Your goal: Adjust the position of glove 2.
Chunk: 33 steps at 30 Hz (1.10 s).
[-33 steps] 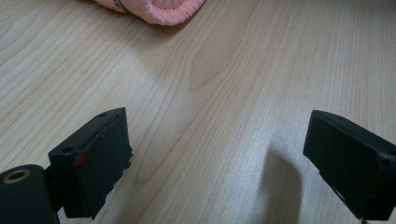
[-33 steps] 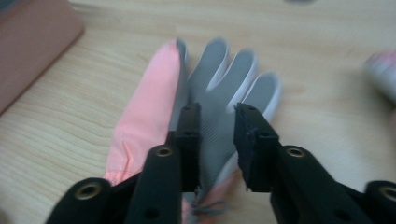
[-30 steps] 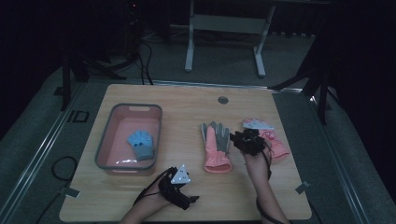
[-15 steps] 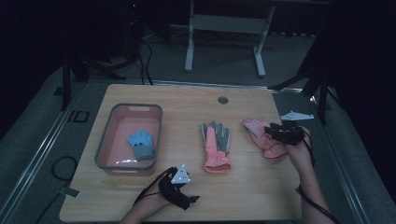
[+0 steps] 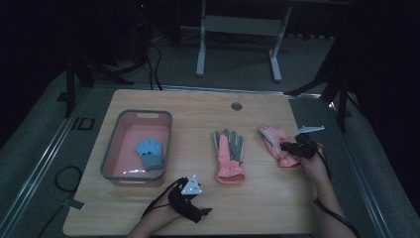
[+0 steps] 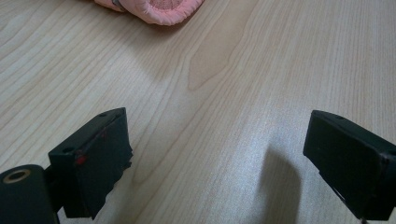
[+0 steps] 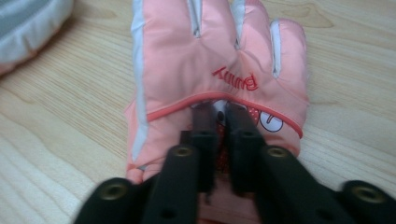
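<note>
Right hand-held gripper has just been closing and now pinches the cuff of the pink glove lying on the tabletop at its right side. Left hand-held gripper rests near the front edge, jaws spread wide over bare wood

Dim rm, grey floor, wood table.

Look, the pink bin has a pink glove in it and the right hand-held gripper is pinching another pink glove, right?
Not quite. The glove in the pink bin is blue, as the high view shows. The right hand-held gripper is indeed pinching a pink glove.
</note>
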### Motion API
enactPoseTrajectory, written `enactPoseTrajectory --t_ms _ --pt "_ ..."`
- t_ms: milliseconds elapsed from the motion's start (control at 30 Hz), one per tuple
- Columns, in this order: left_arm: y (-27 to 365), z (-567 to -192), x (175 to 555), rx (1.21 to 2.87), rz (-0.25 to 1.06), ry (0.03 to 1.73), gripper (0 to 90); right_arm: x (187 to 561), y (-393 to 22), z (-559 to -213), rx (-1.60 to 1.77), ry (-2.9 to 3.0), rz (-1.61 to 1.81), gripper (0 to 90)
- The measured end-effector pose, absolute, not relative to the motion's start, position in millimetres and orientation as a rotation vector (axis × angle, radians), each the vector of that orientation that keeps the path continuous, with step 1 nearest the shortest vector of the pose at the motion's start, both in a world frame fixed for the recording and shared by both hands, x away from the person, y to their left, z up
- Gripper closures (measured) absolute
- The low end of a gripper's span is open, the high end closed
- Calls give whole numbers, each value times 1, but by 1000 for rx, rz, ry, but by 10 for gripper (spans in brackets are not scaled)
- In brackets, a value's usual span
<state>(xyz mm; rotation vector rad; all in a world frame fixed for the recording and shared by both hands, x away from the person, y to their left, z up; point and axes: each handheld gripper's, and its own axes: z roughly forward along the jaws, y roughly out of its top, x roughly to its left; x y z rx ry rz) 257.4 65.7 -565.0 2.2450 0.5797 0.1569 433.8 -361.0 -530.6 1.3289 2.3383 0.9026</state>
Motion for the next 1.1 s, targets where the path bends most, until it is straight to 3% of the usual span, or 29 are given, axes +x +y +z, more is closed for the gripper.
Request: enactPoseTrajectory --t_ms 200,700,1100 --pt "66 -565 258 2245 156 585 76 426 -353 -529 1382 2261 865 897" --pt "66 -565 256 2245 164 571 76 370 -321 -463 1647 1913 1013 900" --pt "66 -565 258 2238 155 579 76 351 -304 -490 1660 1959 941 899"
